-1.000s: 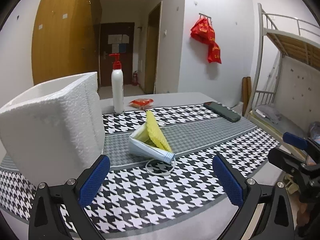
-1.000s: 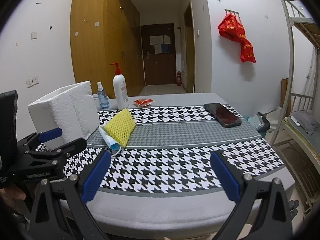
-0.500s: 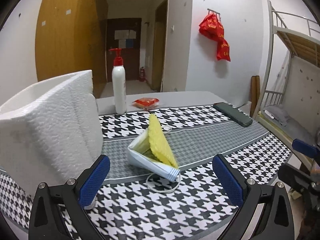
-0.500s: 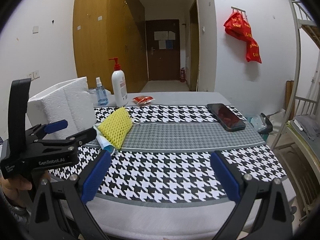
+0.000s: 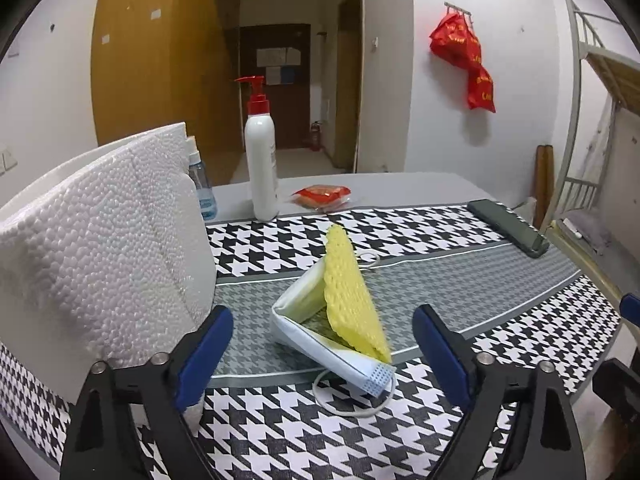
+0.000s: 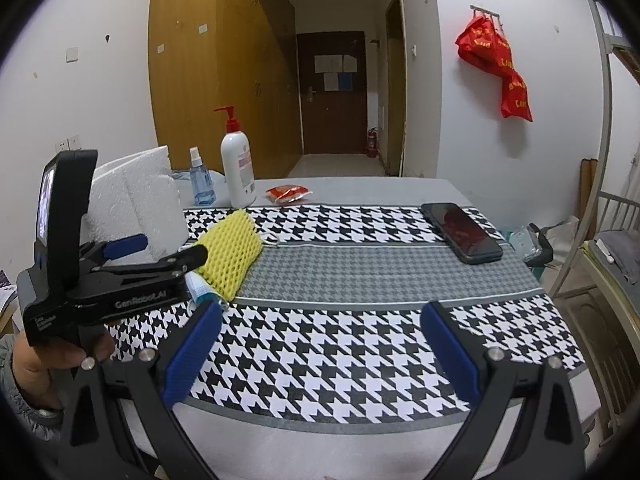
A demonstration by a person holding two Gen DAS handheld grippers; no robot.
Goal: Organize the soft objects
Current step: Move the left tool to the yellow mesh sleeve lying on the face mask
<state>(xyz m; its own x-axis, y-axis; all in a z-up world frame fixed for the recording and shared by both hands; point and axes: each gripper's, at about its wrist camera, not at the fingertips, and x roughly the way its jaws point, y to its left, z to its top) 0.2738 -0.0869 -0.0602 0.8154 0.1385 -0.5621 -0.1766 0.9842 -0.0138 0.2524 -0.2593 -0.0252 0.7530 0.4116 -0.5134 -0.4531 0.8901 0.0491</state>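
The left tongs (image 5: 320, 344) have come in closer to the soft pile — the yellow foam net (image 5: 352, 300) leaning on the folded face mask (image 5: 320, 340) fills more of the left wrist view than a second ago. Their jaws are closing, blue pads narrower than before, yet nothing sits between them; the pile lies just ahead of the tips, untouched. Judged from this, the step in hand is the approach for a first pick, with the grasp not yet made.

The pile sits on the grey band of the houndstooth cloth on the tabletop (image 6: 320, 432), just beside the white foam box (image 5: 100, 248), mask loop trailing toward the near edge.

The right tongs (image 6: 320, 352) stand apart and empty over the near houndstooth strip, well away from the pile.

Against the earlier frame: in the right wrist view the left tool and the hand (image 6: 44, 356) holding it have pushed further in, its upper finger now overlapping the net. The foam box edge has slid left in the left view. The pump bottle (image 5: 262, 160), spray bottle (image 6: 200, 184), red packet (image 5: 322, 196) and phone (image 6: 460, 232) lie as before — nothing sorted so far.
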